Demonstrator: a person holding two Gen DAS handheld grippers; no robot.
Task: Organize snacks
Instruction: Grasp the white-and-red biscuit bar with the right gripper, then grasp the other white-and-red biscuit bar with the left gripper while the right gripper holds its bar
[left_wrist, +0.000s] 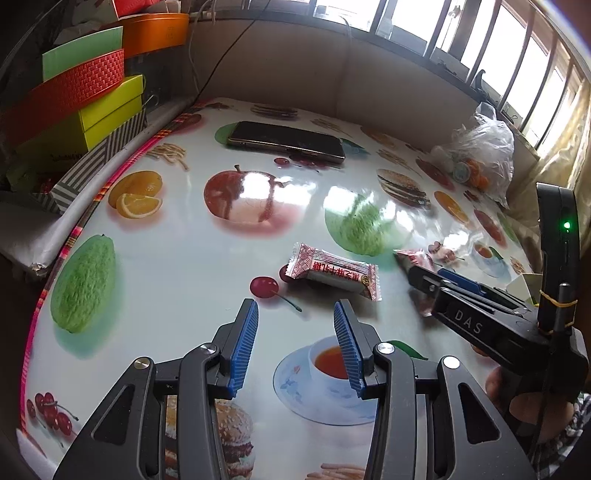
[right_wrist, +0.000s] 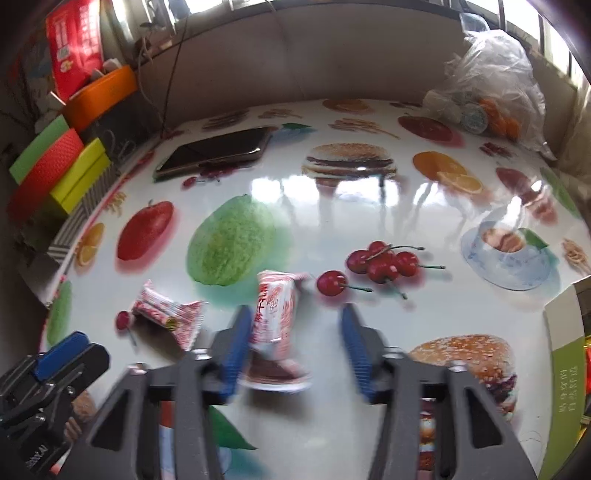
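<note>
A: What is the surface like?

B: A glossy white tablecloth (left_wrist: 192, 258) printed with fruit, burgers and teacups covers the table, and window light glares off it. A dark phone (left_wrist: 286, 141) lies at the far side. A clear plastic bag (left_wrist: 484, 147) of small tubs sits at the far right, by a barred window (left_wrist: 517, 55).

A: And around the table?

B: Stacked boxes (left_wrist: 85, 96) in green, red and yellow stand at the far left, with an orange tub (left_wrist: 155, 33) behind them. A grey wall runs along the far edge.

A: Where are the snacks?

B: One red-and-white wrapped snack (left_wrist: 332, 271) lies flat on the cloth, just beyond the left gripper (left_wrist: 295, 314), whose jaws stand apart over bare cloth. A second snack packet (right_wrist: 275, 314), blurred, sits between the fingers of the right gripper (right_wrist: 293, 325), close against the left finger. The right-hand finger stands clear of it, so those jaws are apart and do not clamp it.
</note>
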